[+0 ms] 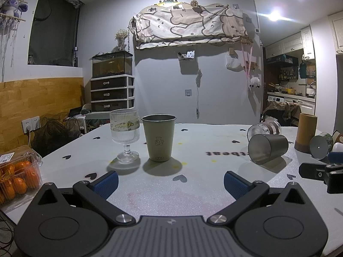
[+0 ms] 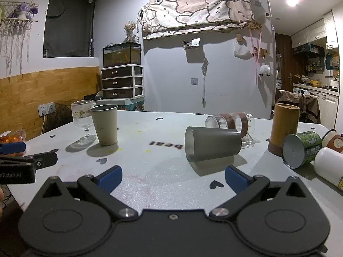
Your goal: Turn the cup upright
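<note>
A grey metal cup lies on its side on the white table, base toward me; it also shows in the left wrist view. A clear glass cup with brown bands lies on its side behind it. A green printed tin cup and a white cup lie tipped at the right. My right gripper is open and empty, just short of the grey cup. My left gripper is open and empty in front of an upright beige metal cup.
A ribbed stemmed glass stands left of the beige cup. A tall brown cylinder stands at the right. A plastic box of oranges sits at the table's left edge. The table's far edge faces a grey wall.
</note>
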The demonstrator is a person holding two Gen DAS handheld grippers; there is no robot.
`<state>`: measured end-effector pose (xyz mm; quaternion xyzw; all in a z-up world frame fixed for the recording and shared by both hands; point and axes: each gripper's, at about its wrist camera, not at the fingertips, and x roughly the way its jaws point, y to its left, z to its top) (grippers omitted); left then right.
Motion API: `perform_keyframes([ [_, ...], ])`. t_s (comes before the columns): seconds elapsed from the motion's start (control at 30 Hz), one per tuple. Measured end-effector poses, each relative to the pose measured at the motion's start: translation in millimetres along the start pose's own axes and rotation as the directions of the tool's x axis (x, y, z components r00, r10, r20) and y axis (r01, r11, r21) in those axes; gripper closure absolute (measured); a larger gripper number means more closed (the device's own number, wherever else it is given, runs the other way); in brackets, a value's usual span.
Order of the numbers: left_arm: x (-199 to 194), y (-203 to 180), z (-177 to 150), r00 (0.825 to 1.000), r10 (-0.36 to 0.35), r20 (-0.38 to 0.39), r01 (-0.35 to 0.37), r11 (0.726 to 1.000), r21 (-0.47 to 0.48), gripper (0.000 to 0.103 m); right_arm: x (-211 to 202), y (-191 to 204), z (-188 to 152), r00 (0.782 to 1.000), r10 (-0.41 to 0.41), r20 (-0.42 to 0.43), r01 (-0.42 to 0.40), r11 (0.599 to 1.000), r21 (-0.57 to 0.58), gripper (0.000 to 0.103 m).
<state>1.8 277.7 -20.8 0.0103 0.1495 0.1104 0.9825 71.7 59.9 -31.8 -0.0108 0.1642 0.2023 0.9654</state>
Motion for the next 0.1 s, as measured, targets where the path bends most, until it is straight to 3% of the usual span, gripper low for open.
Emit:
perform_keyframes([
  [0.1, -0.2, 0.1, 0.2, 1.000, -0.001, 0.003, 0.001, 1.000, 0.001, 0.000, -0.4, 0.2, -0.1, 1.000, 0.000, 0.000, 0.000, 1.000, -0.001, 0.000],
])
